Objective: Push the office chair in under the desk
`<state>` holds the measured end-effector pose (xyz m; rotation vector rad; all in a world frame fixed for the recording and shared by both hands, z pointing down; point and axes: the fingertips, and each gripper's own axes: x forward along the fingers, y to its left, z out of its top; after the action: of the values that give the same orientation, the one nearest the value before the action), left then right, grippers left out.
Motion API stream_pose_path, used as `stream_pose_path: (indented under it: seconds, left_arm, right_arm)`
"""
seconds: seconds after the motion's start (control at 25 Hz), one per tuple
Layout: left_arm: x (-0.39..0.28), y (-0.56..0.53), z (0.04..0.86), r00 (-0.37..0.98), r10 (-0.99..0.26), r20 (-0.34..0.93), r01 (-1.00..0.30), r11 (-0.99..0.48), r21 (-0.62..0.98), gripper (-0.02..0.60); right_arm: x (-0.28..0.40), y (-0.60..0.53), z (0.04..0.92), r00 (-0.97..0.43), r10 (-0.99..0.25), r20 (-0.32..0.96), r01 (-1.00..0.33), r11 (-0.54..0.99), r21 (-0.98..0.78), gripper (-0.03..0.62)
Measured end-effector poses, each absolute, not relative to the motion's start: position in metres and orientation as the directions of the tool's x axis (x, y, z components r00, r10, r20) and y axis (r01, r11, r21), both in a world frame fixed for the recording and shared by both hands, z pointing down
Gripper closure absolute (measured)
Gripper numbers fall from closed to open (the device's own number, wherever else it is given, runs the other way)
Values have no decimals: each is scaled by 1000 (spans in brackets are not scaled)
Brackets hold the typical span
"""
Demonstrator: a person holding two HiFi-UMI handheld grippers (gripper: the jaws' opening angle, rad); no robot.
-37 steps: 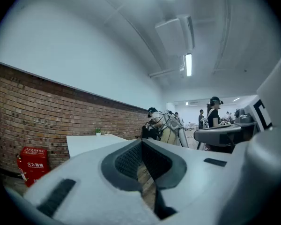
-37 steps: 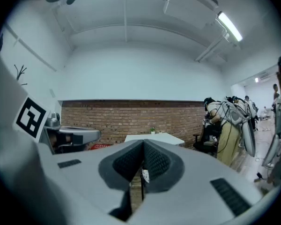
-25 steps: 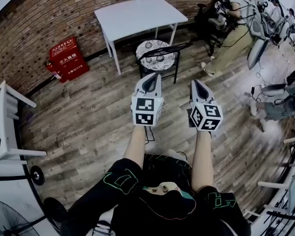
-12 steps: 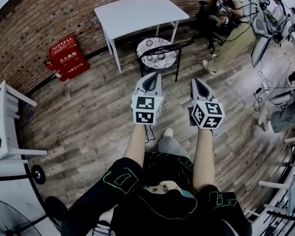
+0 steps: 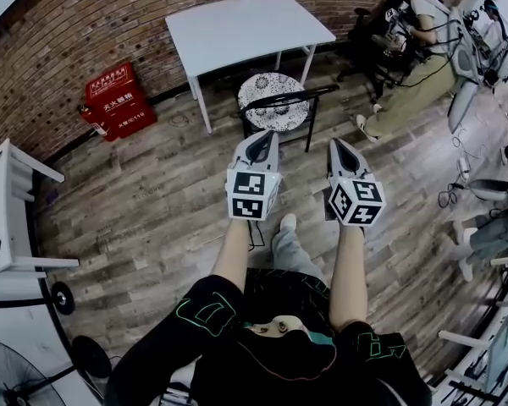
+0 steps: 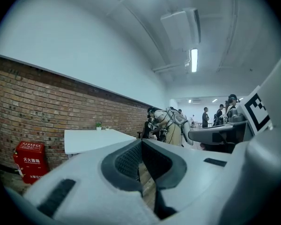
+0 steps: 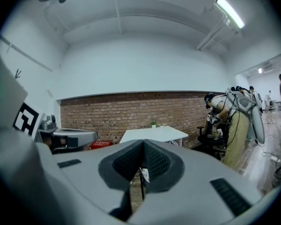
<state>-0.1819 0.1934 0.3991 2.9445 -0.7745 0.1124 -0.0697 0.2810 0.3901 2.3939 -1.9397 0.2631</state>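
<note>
A black chair (image 5: 275, 101) with a patterned round seat stands on the wood floor just in front of the white desk (image 5: 241, 25), its backrest toward me. My left gripper (image 5: 263, 139) and right gripper (image 5: 339, 146) are held side by side, a short way short of the chair, touching nothing. Both are shut and empty. In the left gripper view the gripper (image 6: 141, 142) points toward the desk (image 6: 93, 139). In the right gripper view the gripper (image 7: 143, 143) has a sliver of the chair (image 7: 143, 175) visible past its tips, with the desk (image 7: 154, 134) behind.
A brick wall runs behind the desk, with red fire extinguisher boxes (image 5: 114, 100) at its foot on the left. A person (image 5: 415, 49) works at the back right among gear. White furniture (image 5: 4, 210) stands at the left edge, a fan (image 5: 17, 379) at bottom left.
The view has drawn closer to the chair and desk, and my leg has stepped forward. Both grippers stay shut and side by side.
</note>
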Motion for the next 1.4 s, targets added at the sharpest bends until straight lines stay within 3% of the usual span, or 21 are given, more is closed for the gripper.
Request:
stream_pose_path:
  seconds: [0.88,1.08,1.4]
  left_arm:
    - [11,61,439,830,-515,213,-531,-847,22,574]
    - [19,44,438,814,-542,208,-555,-832,2,574]
    - [-13,4,467,754,-597,275,-629,-776,40,572]
  right_arm:
    - [147,149,425,181,-965,188,-960,-215,-179,589]
    - [164,122,423,146,-974,172,-966,-178,-190,590]
    - [135,70,447,38,-974,223,-975,-85,-206,589]
